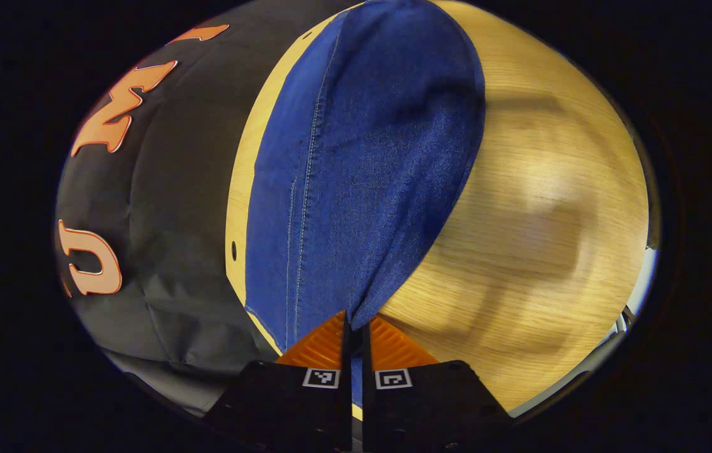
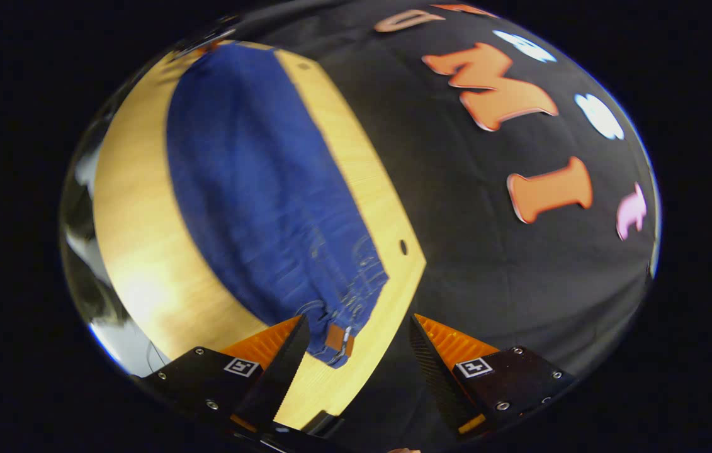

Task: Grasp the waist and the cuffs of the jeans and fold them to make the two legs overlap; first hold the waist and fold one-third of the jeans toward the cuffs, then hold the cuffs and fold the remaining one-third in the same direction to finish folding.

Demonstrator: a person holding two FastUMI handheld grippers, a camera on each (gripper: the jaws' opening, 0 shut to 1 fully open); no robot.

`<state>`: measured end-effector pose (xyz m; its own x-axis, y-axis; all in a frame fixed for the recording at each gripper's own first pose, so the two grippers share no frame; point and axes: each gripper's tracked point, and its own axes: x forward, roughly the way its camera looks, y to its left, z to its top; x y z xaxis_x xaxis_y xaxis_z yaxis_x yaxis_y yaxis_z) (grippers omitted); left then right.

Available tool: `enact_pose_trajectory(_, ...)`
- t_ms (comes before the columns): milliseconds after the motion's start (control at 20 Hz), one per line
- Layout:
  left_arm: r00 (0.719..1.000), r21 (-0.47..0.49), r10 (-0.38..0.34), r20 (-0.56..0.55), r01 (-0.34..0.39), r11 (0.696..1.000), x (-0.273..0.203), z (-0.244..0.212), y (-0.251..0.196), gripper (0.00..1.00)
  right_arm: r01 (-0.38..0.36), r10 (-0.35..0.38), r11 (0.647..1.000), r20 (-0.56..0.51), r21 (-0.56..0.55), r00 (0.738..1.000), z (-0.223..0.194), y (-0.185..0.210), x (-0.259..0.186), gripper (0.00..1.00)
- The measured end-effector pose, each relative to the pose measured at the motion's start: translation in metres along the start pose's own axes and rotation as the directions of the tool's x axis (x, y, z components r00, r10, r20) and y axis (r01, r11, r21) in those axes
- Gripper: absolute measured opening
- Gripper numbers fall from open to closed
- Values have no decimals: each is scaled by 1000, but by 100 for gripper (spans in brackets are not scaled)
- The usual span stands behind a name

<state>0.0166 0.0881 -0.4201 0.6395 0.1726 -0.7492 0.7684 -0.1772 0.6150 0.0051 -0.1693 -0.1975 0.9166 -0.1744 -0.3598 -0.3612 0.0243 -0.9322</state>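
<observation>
Here, jeans pinched at one end

The dark blue denim jeans [image 1: 356, 163] lie lengthwise on the pale wooden table [image 1: 538, 207], close along its wall-side edge. The left gripper [image 1: 356, 327] pinches their fabric; the right gripper [image 2: 356, 336] gapes wide around the waistband corner.

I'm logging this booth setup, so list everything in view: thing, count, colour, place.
jeans: one, blue, flat on the table, one end pinched by the left gripper, waist end lying between the right gripper's fingers
table: one, light wood, under the jeans
wall cloth: one, black, behind the table edge
left gripper: one, shut on the jeans
right gripper: one, open, fingers either side of the waist end
</observation>
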Motion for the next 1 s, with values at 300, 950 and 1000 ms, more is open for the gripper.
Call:
enact_pose_trajectory(300,1000,10,-14,-10,14,1000,3,-3,-2,7,-109,107,956,-23,-271,994,-26,45,30,98)
enact_pose_trajectory(950,999,-19,-38,-21,38,999,4,-1,-2,7,-134,131,911,-35,-390,991,-22,55,67,98)
enact_pose_trajectory(1000,999,-17,-38,-20,38,999,4,-1,-1,6,-124,123,913,-27,-389,992,-19,54,72,98)
